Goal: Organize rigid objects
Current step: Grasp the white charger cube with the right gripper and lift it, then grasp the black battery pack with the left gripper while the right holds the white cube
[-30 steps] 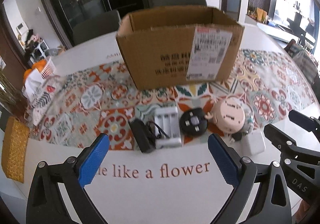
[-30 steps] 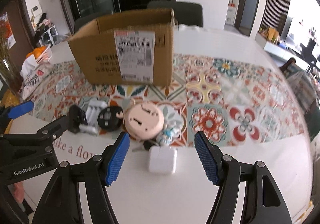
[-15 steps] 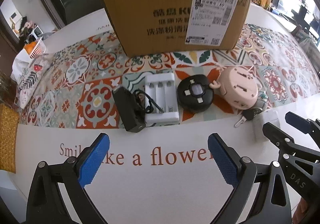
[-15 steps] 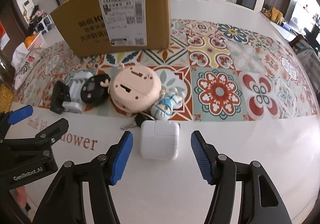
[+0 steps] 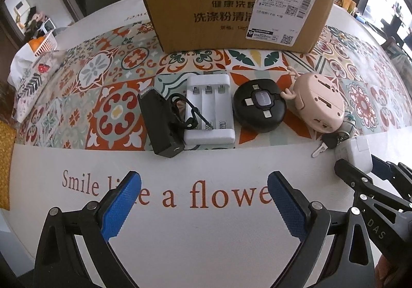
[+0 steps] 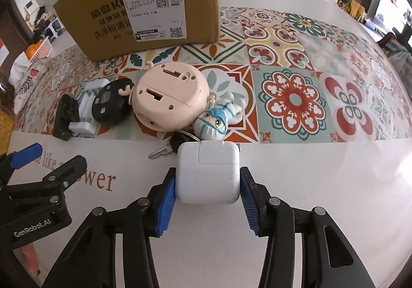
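Observation:
A white power adapter (image 6: 208, 159) lies on the white table between the blue pads of my right gripper (image 6: 208, 185). Its jaws are closing and both pads touch the adapter's sides. Behind it lie a key (image 6: 161, 151), a small blue-and-white figurine (image 6: 219, 118) and a pink round toy (image 6: 167, 97). Further left lie a black round device (image 5: 258, 105), a white battery charger (image 5: 209, 110) and a black block with a cord (image 5: 159, 123). My left gripper (image 5: 204, 180) hangs open over the table's printed lettering with nothing between its fingers. An open cardboard box (image 5: 231, 5) stands behind the row.
A patterned tile mat (image 6: 291, 100) covers the middle of the table. At the far left stand a white basket with oranges (image 5: 42, 43) and a patterned cloth bundle (image 5: 31, 77). A woven yellow mat (image 5: 5, 159) lies at the left edge. Dark chairs stand behind the table.
Both grippers have come down toward the table. The right jaws have narrowed from wide open to touching the white adapter's sides. The left jaws stay wide open.

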`<action>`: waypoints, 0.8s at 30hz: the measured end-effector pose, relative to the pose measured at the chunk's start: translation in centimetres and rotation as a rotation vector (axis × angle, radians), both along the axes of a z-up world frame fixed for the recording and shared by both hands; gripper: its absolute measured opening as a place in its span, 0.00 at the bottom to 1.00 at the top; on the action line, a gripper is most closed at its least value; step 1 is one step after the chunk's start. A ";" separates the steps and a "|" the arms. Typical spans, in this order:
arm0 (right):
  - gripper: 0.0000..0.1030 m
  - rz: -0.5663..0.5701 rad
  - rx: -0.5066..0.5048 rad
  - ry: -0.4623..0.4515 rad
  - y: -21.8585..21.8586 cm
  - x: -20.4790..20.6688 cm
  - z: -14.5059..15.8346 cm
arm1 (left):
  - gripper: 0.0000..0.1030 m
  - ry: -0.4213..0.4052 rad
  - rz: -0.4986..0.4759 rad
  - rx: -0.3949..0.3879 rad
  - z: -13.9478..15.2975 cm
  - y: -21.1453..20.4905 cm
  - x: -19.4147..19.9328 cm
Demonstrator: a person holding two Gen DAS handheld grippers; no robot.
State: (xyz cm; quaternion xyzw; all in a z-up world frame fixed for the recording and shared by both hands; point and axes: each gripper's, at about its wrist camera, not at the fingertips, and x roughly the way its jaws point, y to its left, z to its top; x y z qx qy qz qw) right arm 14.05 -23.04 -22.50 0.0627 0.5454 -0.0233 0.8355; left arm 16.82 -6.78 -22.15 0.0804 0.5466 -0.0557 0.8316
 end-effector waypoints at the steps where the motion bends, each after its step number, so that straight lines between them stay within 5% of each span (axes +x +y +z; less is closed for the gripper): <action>1: 0.45 -0.001 -0.004 -0.003 0.1 0.0 0.0 | 0.97 0.000 0.002 -0.002 -0.1 0.1 0.0; 13: 0.45 -0.033 -0.035 -0.060 0.7 -1.2 1.6 | 0.95 -0.033 -0.018 -0.044 0.5 0.8 -0.9; 24: 0.45 -0.111 -0.015 -0.128 3.6 -2.5 4.9 | 0.95 -0.148 -0.179 -0.063 3.4 3.2 -1.3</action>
